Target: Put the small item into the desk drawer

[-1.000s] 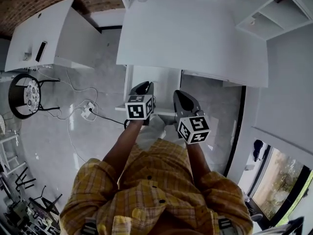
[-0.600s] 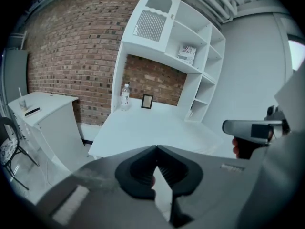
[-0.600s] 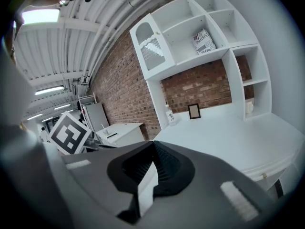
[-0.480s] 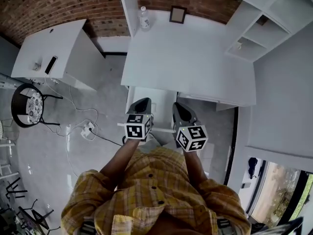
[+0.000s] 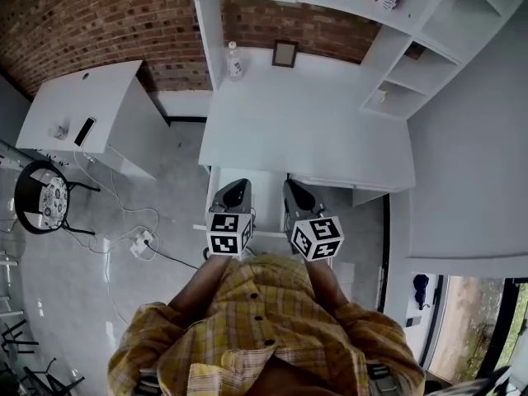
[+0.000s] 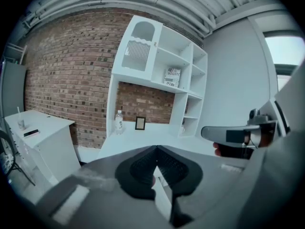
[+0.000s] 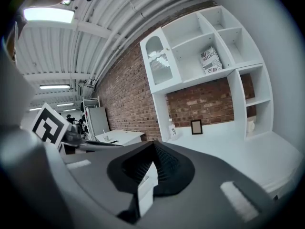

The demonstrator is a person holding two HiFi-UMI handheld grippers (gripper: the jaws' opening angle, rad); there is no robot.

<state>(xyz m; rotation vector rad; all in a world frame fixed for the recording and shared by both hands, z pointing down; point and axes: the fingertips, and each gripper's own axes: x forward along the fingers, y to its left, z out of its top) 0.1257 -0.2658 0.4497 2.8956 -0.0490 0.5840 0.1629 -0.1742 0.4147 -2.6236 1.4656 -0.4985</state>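
Observation:
Both grippers hang side by side at the front edge of the white desk (image 5: 313, 130), in front of a person in a yellow plaid shirt. My left gripper (image 5: 232, 192) is shut, its black pads meeting at the tip (image 6: 156, 148) with nothing held. My right gripper (image 5: 297, 193) is also shut, pads together (image 7: 153, 143). Below them a white drawer (image 5: 269, 198) sticks out from under the desk; its white edge shows through the gap under each pair of pads. No small item shows in any view.
A bottle (image 5: 234, 60) and a picture frame (image 5: 285, 54) stand at the desk's back by the brick wall. White shelves (image 5: 396, 89) rise at the right. A white side table (image 5: 82, 106), a chair (image 5: 41, 200) and a power strip with cables (image 5: 140, 242) are at the left.
The head view has tilted up, so more of the brick wall and shelves shows. Both grippers stay over the drawer and sit a little closer together.

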